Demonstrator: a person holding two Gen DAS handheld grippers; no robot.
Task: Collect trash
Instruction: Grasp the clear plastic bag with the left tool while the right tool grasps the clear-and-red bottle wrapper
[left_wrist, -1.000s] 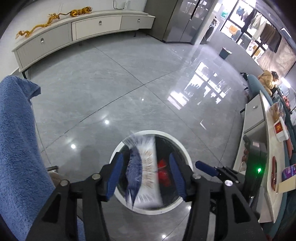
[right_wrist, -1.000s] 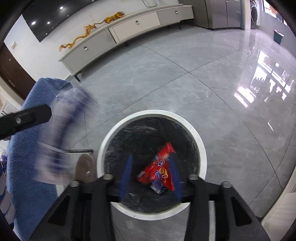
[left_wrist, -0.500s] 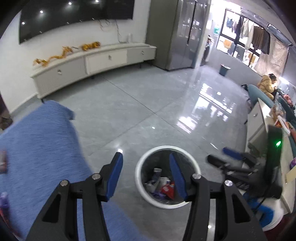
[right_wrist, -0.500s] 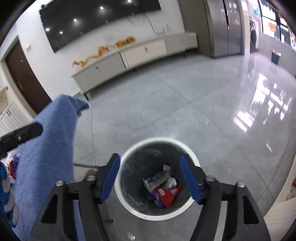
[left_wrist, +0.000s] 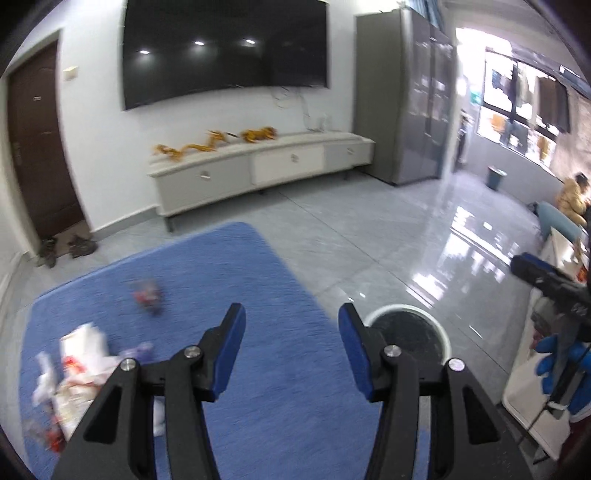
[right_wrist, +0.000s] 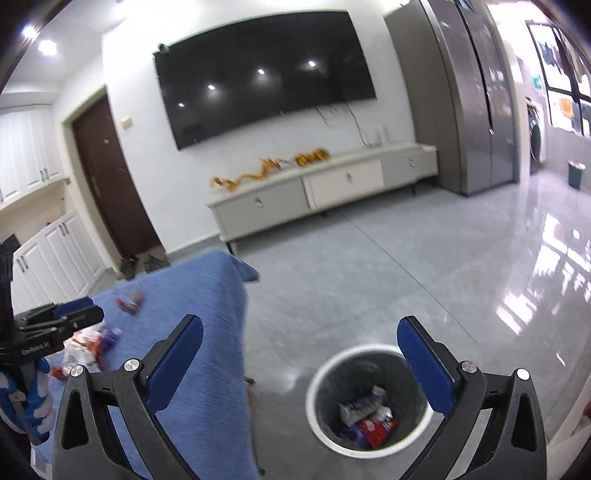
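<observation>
Both claws are seen spread wide and empty. A second ago a blue-and-white wrapper was blurred in mid-fall from the left claw (left_wrist: 291, 328) into the bin, and a red snack packet was held low over the bin by the right claw; now both views are raised and turned toward the blue-covered worktop (left_wrist: 258, 280).

In the right wrist view, the white-rimmed trash bin (right_wrist: 321, 373) stands on the grey floor just beside the worktop's edge, below the right claw (right_wrist: 301, 349). Dropped wrappers (right_wrist: 367, 419) lie at its bottom: white, purple and red pieces together.

More trash remains on the worktop. In the left wrist view, a small red and dark wrapper (left_wrist: 147, 297) lies alone toward the middle of the blue cloth, blurred by motion. A heap of white and red packaging (left_wrist: 79, 363) lies near the left edge, close to the left claw.

The change suggests that one round of dropping is finished and that the next pickup is being approached. The task appears partly done, with several pieces not yet collected.
</observation>
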